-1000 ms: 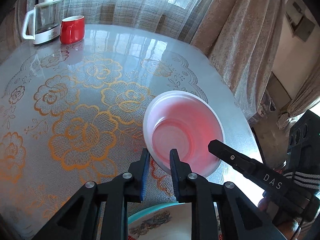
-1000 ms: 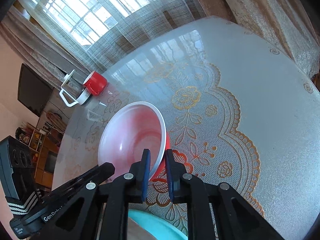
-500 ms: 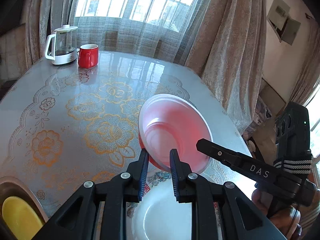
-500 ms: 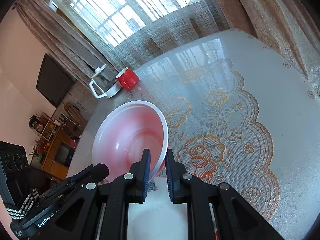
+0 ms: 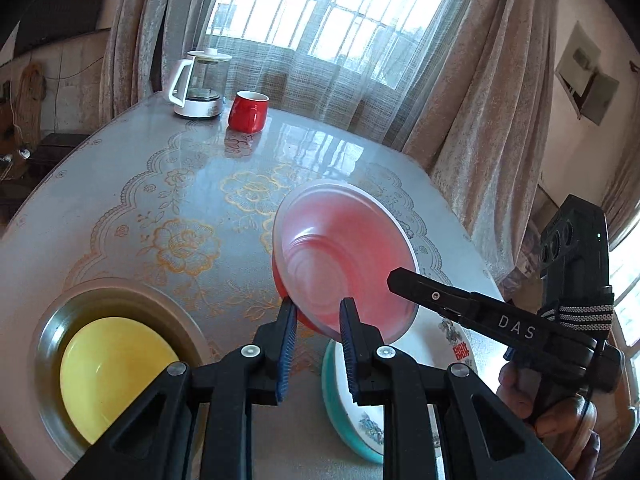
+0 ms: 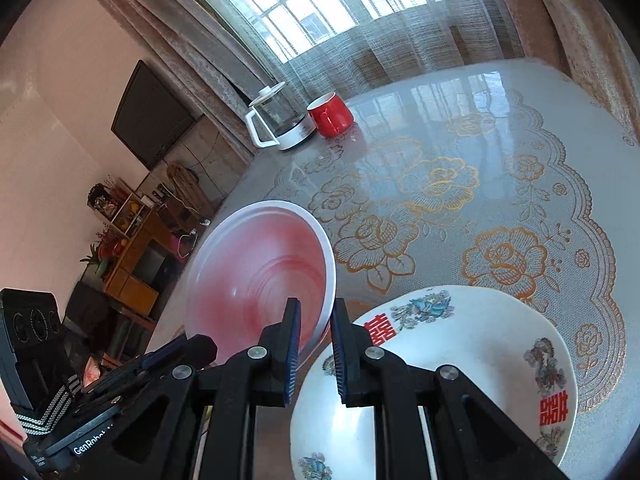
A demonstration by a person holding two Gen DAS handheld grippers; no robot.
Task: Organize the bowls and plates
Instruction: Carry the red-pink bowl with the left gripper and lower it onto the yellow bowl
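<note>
A red bowl [image 5: 344,264] with a pale, pink-tinted inside is held clear of the table [image 5: 132,184], tilted so that its opening faces the cameras, and it is gripped from two sides at once. The left gripper [image 5: 316,320] is clamped on the near-left part of the rim, one blue pad outside the wall and one inside; the right gripper [image 6: 314,320] is clamped in the same way on the opposite part of the rim, as is seen in the right wrist view, where the bowl's white edge passes between the two pads. In the left wrist view the right gripper's upper finger [image 5: 440,294] is seen lying across the inside of the bowl. Directly below the bowl — partly hidden by it — a white plate [image 6: 460,352] with painted flowers, a dragon and red characters rests on the table, its underside teal (best seen in the left wrist view). To the left of the bowl, and well apart from it, a yellow bowl [image 5: 108,368] sits inside a metal basin [image 5: 52,320]. Far beyond the bowl, near the curtained window, a red mug [image 5: 248,111] stands just beside a glass kettle [image 5: 200,84] with a white handle. The table is covered by a lace cloth with gold roses [image 6: 508,258].
</note>
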